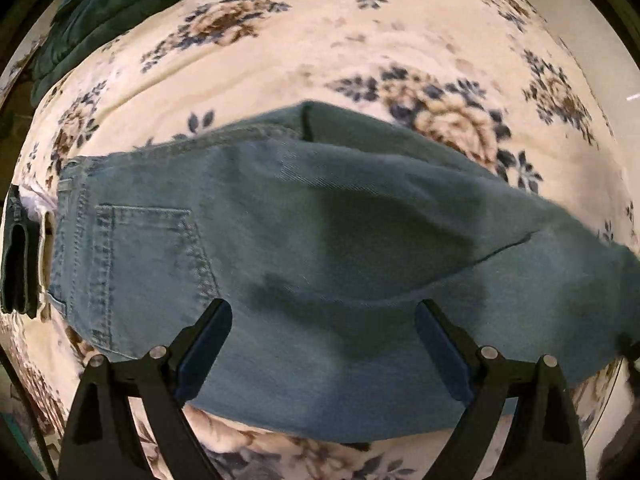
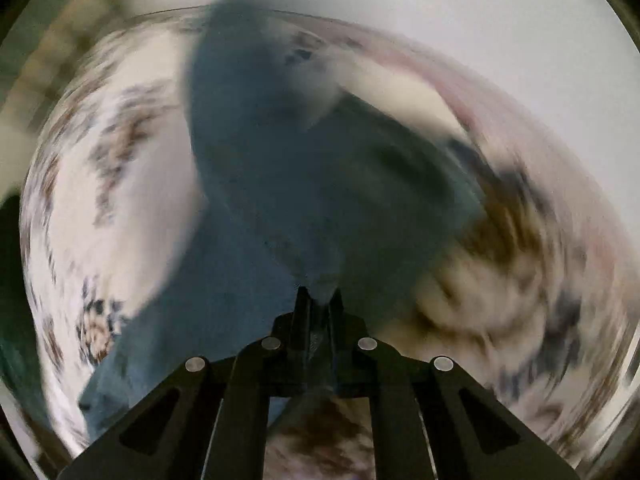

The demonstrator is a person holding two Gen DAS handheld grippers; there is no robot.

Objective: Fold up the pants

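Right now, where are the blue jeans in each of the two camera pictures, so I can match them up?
Left wrist view: the jeans lie flat across the middle, back pocket at left, between the open left tongs.
Right wrist view: blurred, they run from top centre down to the shut right tongs, which pinch the fabric.
Shared landmark: the flowered bedspread under the jeans.
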